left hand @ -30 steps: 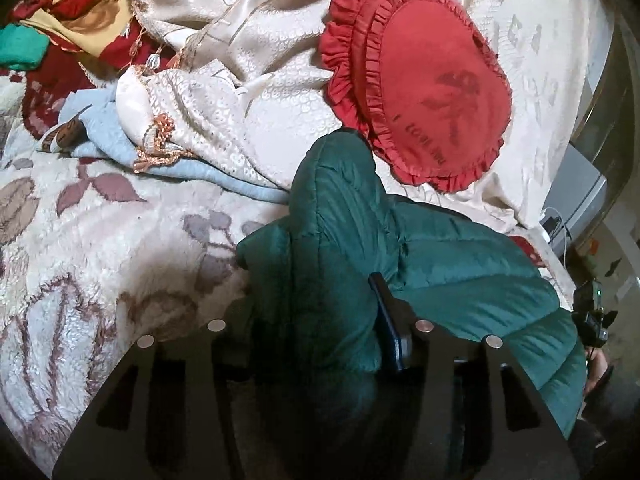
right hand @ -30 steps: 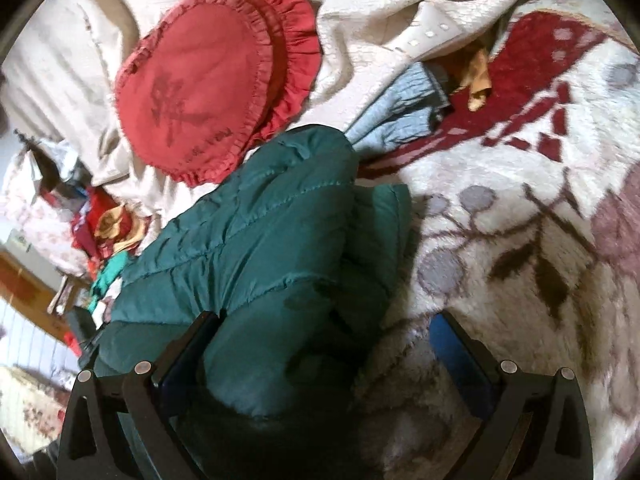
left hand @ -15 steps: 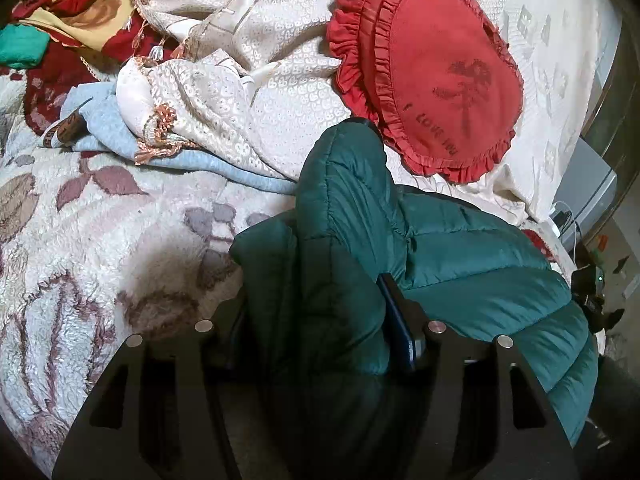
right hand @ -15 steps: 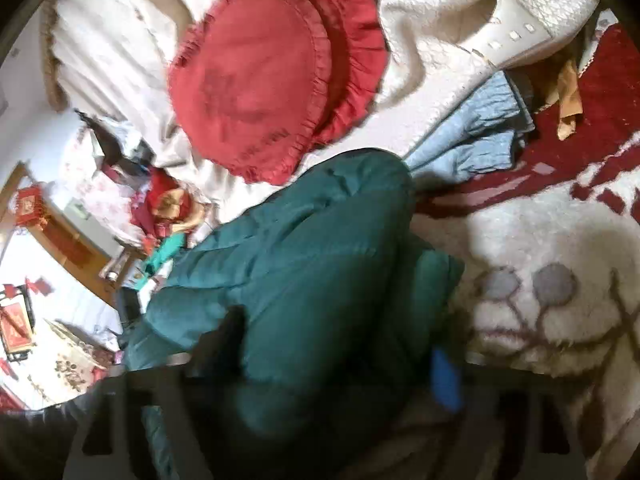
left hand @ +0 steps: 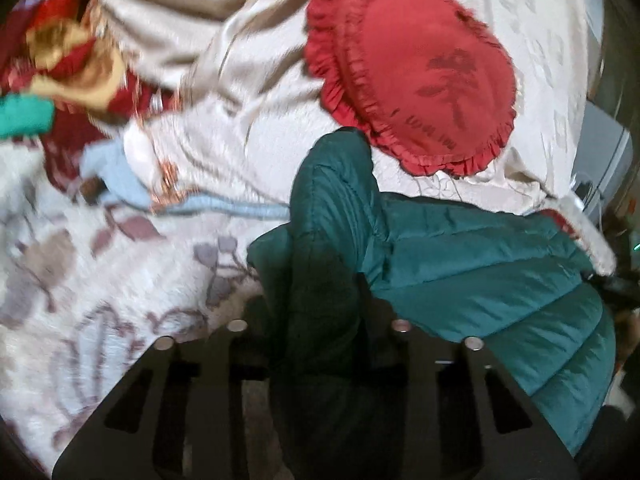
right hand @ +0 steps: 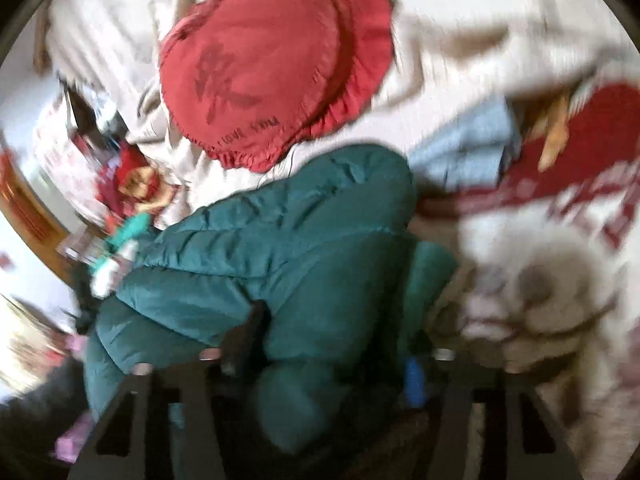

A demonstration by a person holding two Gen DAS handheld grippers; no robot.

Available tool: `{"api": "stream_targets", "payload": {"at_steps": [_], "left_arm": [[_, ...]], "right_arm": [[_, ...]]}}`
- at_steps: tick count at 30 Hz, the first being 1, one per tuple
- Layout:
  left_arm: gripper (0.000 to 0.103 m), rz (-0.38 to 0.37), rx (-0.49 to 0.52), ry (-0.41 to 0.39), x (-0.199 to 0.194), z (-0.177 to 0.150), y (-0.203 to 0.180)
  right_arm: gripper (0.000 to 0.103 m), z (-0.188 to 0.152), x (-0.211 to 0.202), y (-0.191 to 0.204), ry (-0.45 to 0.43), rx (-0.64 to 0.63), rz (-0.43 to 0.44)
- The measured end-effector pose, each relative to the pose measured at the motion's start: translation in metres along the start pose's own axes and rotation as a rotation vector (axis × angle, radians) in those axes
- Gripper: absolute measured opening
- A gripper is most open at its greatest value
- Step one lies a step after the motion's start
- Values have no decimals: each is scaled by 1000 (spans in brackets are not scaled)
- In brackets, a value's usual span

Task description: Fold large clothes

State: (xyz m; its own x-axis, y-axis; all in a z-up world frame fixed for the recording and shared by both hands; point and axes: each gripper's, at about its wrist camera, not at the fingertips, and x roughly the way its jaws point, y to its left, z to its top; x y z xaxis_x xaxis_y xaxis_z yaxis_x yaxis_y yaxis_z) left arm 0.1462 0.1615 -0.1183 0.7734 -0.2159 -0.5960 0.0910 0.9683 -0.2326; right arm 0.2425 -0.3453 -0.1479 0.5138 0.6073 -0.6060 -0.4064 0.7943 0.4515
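Floral blanket fills the left; green puffer jacket sits lower centre, nearer the red cushion than before. Left gripper and right gripper have just squeezed in, pinching jacket folds.

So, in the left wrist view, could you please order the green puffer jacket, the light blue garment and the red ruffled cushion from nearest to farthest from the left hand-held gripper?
1. Green puffer jacket, between its fingers.
2. Light blue garment, upper left.
3. Red ruffled cushion, upper right, farthest.
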Motion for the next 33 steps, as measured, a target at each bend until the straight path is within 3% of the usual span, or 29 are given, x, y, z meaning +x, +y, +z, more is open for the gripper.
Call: {"api": "stream_targets", "payload": {"at_steps": [5, 12, 16, 18, 22, 25, 27, 28, 31, 33], "left_arm": [[26, -11, 1, -55, -40, 15, -11], [25, -32, -32, -113, -60, 88, -21], [26, -3, -68, -24, -23, 115, -20], [31, 17, -99, 33, 5, 116, -11], [43, 115, -179, 145, 57, 97, 12], [53, 90, -240, 191, 69, 83, 28], [53, 61, -247, 158, 59, 82, 37], [54, 70, -244, 137, 52, 84, 40], [54, 96, -237, 60, 23, 92, 39], [54, 67, -207, 23, 7, 96, 22]], "right_arm": [[29, -1, -51, 51, -98, -142, -117], [27, 42, -99, 91, -173, -201, -146], [27, 83, -81, 85, -137, -155, -159], [28, 98, -62, 75, -112, -140, -172], [37, 110, -9, 36, -26, -46, -153], [38, 97, 13, 1, 25, 106, -184], [38, 86, 1, -15, -27, 194, -91], [38, 82, -10, -18, -61, 212, -86], [38, 80, -43, -4, -121, 146, -133], [38, 84, -53, 17, -124, 75, -148]]}}
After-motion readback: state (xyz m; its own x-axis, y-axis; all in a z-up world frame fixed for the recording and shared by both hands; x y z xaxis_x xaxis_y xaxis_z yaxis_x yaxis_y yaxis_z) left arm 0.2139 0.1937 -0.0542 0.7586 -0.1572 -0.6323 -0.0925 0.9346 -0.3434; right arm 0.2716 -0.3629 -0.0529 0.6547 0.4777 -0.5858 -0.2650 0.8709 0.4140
